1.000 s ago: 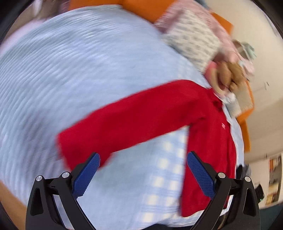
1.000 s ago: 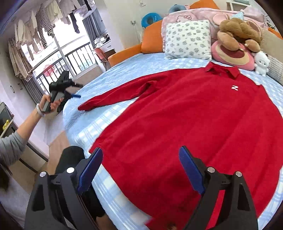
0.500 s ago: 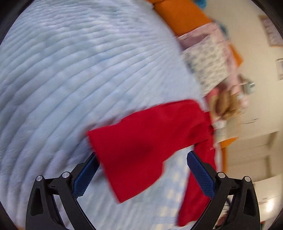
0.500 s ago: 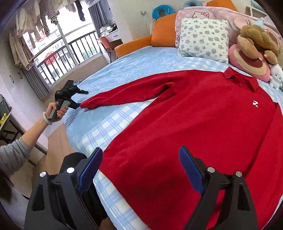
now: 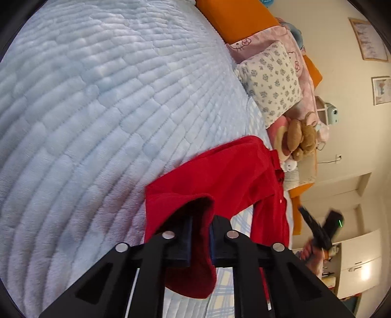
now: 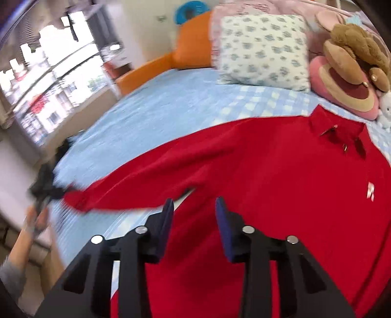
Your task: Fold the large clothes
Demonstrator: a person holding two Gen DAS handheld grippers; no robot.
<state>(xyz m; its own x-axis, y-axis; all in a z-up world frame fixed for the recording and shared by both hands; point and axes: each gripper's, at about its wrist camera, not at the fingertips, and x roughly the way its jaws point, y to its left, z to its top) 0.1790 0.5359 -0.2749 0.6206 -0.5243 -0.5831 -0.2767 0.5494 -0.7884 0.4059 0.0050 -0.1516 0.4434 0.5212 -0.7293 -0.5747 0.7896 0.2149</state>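
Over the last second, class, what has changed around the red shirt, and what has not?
The left hand-held gripper moved in on the sleeve cuff, closed on it and raised it. The right hand-held gripper narrowed its jaws over the red shirt but grips nothing. The shirt body stays flat on the bed; the pillow is unmoved.

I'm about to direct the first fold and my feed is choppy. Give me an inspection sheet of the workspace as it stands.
Surface: bed, light blue quilted cover, checked sheet under the shirt.
Job's things: red shirt spread front up, collar toward the pillows; one sleeve lifted at the cuff.
Clutter: floral pillow, plush toys at the head of the bed.
Grippers: left tongs shut on the cuff; right tongs narrowly open over the shirt's side, gripping nothing.
Cables: nothing seen.
Surroundings: orange headboard, window, wall pictures.
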